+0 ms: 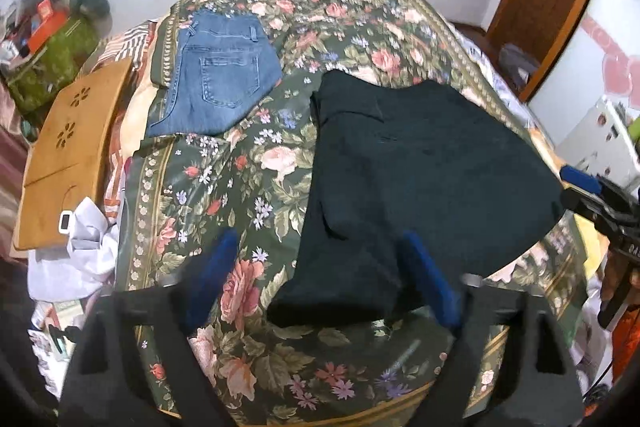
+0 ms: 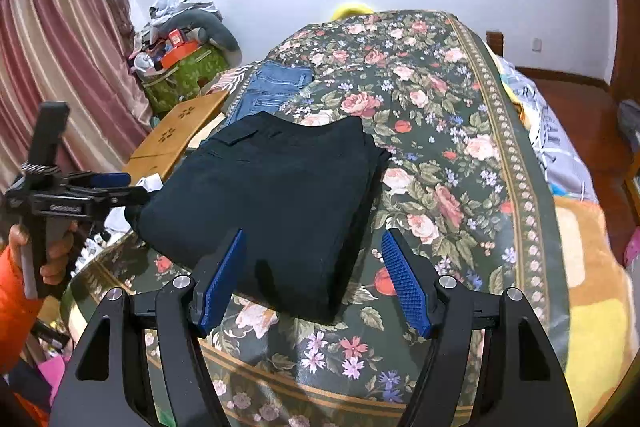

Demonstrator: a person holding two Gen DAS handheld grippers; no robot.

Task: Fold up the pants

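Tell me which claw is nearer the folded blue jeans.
Left. The left claw hovers open at the near-left corner of the dark pants, on the side where the jeans lie. The right claw hangs open over their near-right edge, farther away.

The black pants (image 2: 272, 199) are matt woven cloth with a faint nap. The folded jeans (image 1: 224, 75) are blue denim with visible stitching. The floral bedspread (image 2: 440, 155) is smooth printed fabric with a slight sheen. The wooden tray (image 1: 68, 147) has a satin finish. The right tongs (image 2: 312, 281) carry ribbed blue pads (image 2: 404, 279) on matt black plastic, with bright metal pins.
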